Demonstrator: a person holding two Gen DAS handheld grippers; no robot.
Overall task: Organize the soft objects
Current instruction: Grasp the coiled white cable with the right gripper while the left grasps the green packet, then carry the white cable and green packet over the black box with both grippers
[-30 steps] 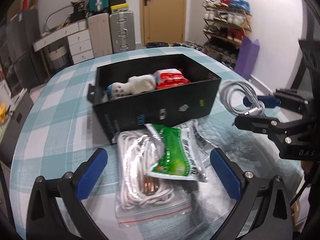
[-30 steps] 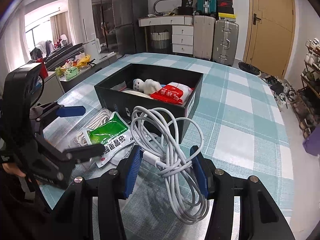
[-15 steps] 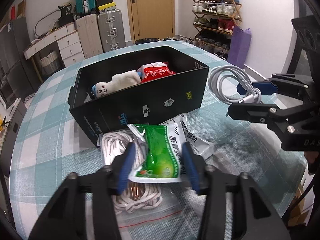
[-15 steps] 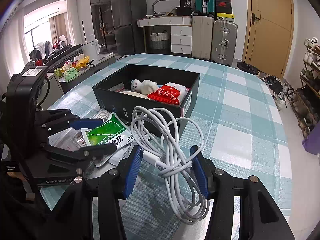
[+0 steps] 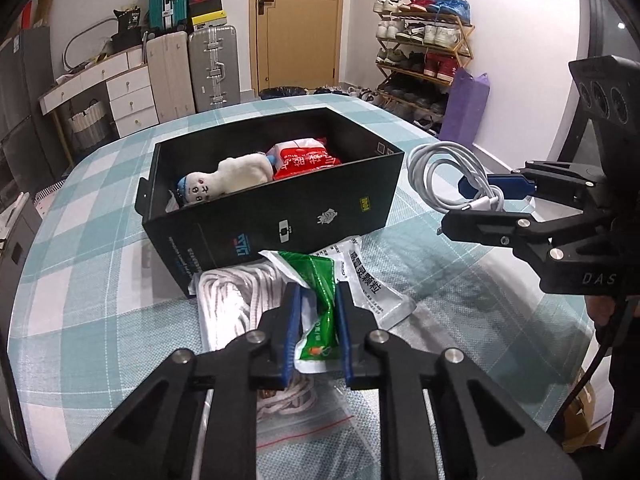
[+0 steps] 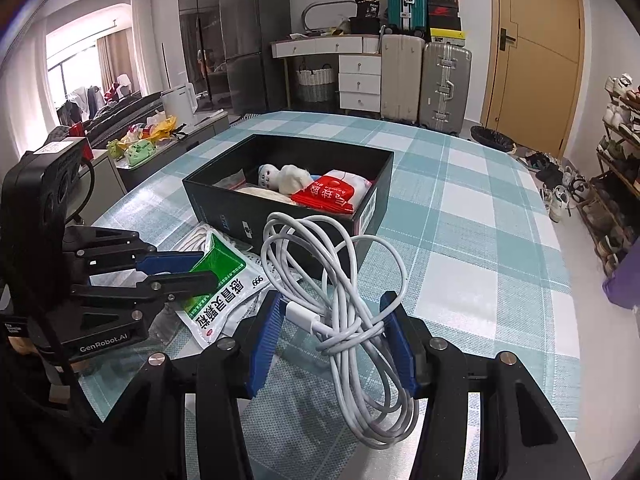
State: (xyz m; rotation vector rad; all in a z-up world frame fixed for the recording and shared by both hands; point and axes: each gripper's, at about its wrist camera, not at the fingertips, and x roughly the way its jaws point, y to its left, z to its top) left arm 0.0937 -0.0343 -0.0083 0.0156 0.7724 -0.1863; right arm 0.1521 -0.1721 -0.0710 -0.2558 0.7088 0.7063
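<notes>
A black open box (image 5: 280, 216) (image 6: 224, 204) stands on the checked table and holds a white plush doll (image 5: 224, 176) (image 6: 284, 176) and a red packet (image 5: 304, 158) (image 6: 332, 196). My left gripper (image 5: 318, 308) (image 6: 188, 270) is shut on a green-and-white sachet (image 5: 324, 320) (image 6: 224, 276) just in front of the box. Under the sachet lies a clear bag of white rope (image 5: 236, 308). My right gripper (image 6: 334, 320) (image 5: 480, 196) is shut on a coiled white cable (image 6: 340, 280) (image 5: 444, 176), held above the table at the box's right end.
Another white sachet (image 5: 376, 288) lies beside the green one. The table (image 6: 480, 220) has a teal checked cloth. Suitcases (image 6: 424, 80) and drawers stand beyond the table, a shoe rack (image 5: 420, 52) by the wall.
My left gripper has closed from wide open onto the green sachet and lifted its edge. The right gripper has kept hold of the cable, barely moving.
</notes>
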